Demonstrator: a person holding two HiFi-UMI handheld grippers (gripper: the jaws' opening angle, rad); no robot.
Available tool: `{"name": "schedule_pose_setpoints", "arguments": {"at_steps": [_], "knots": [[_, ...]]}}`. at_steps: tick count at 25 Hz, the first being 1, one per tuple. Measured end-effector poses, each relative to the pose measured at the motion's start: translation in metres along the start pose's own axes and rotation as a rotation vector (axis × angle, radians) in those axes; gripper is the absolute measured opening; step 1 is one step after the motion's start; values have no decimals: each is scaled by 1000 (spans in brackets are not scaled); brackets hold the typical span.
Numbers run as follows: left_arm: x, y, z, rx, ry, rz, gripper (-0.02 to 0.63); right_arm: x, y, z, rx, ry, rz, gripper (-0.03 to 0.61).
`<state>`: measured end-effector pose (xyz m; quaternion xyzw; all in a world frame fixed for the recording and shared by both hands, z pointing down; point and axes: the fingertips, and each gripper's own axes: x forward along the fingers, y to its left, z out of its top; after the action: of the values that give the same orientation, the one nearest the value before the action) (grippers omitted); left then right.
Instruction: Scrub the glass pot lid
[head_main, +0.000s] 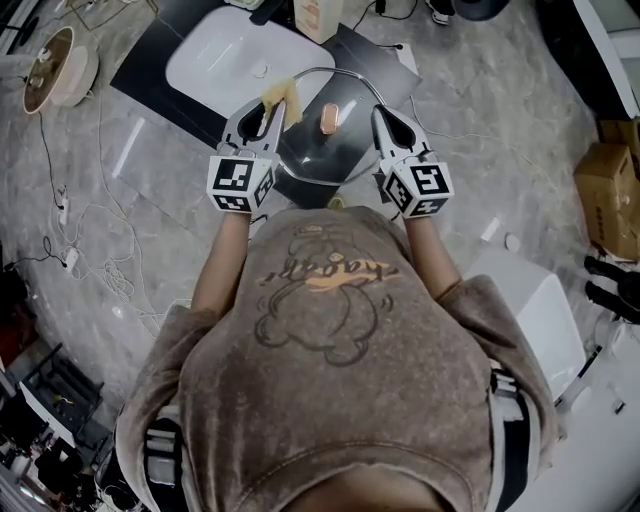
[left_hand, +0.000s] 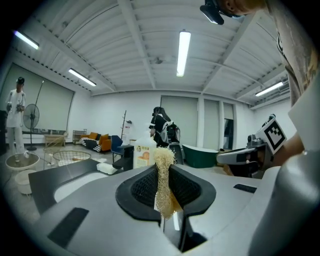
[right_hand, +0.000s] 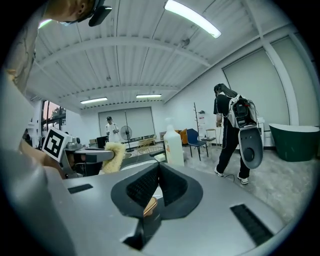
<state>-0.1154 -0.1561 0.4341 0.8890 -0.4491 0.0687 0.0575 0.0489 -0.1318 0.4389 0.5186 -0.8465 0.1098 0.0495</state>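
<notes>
A dark counter (head_main: 160, 72) with a white basin (head_main: 225, 55) sunk in it lay at the far side of the scene, on a grey marbled floor (head_main: 520, 110). The glass pot lid (head_main: 325, 158) hung tilted over the counter's near edge, between the two claws. Its copper-coloured knob (head_main: 330, 117) faced up.

The right claw (head_main: 381, 116) met the lid at its right rim. Its jaws were pressed together on that thin edge, and in the right gripper view the knob showed just below them. The left claw (head_main: 269, 110) sat at the lid's left side, with its jaws clamped on a pale fibrous loofah (left_hand: 162, 186) that stood up past the pads. The loofah's free end lay by the lid's far-left rim, but I could not tell whether it touched the glass. A white soap bottle (head_main: 311, 16) stood at the counter's far edge.
</notes>
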Motion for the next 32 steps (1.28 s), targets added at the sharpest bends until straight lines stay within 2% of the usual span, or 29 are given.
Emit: {"name": "schedule_pose_setpoints", "arguments": {"at_steps": [8,32], "knots": [[-6,10,-4,-41,-4,45,67,4,-5,-5,8,12,-12,0],[-9,2,-2,-93,-9,70,67,3,-8,1,3,7,19,-1]]}}
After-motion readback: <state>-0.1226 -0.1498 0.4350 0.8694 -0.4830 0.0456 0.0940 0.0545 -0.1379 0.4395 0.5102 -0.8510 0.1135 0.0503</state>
